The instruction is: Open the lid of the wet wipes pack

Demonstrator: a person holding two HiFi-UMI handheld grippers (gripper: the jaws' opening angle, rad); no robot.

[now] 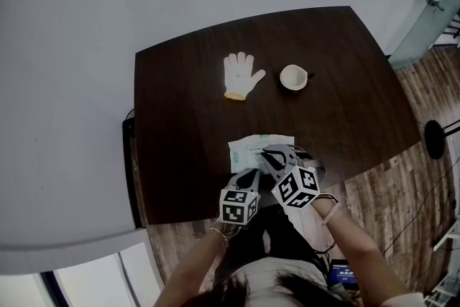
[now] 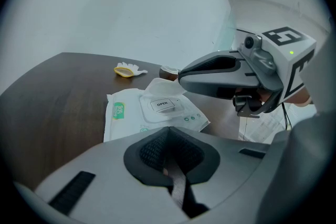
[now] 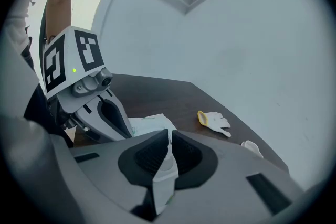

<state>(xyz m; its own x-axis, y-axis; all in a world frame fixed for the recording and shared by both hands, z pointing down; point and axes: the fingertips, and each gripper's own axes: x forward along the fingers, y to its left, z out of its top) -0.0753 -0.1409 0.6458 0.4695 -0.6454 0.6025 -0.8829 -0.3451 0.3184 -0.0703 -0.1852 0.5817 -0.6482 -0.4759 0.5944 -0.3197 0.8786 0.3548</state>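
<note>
Head view: near edge of wet wipes pack [image 2: 126, 113] is hidden under both grippers. Pack lies on table [image 1: 180, 118] by its near edge, label up. Lid [image 2: 164, 106] w/ OPEN tab looks flat. A white flap sticks up just behind it, can't ID.

Left hand-held gripper [image 2: 169, 131]: jaws pressed together, thin grey strip [image 2: 178, 186] in the seam, can't tell what it is.

Right hand-held gripper [image 3: 169, 132]: over pack's right side, jaws pinching a white sheet [image 3: 164, 170] w/ a bit of green. Unclear if it's pack edge or a wipe.

Glove [image 1: 241, 75] & cup [image 1: 293, 77] sit well apart from the pack, further back.
</note>
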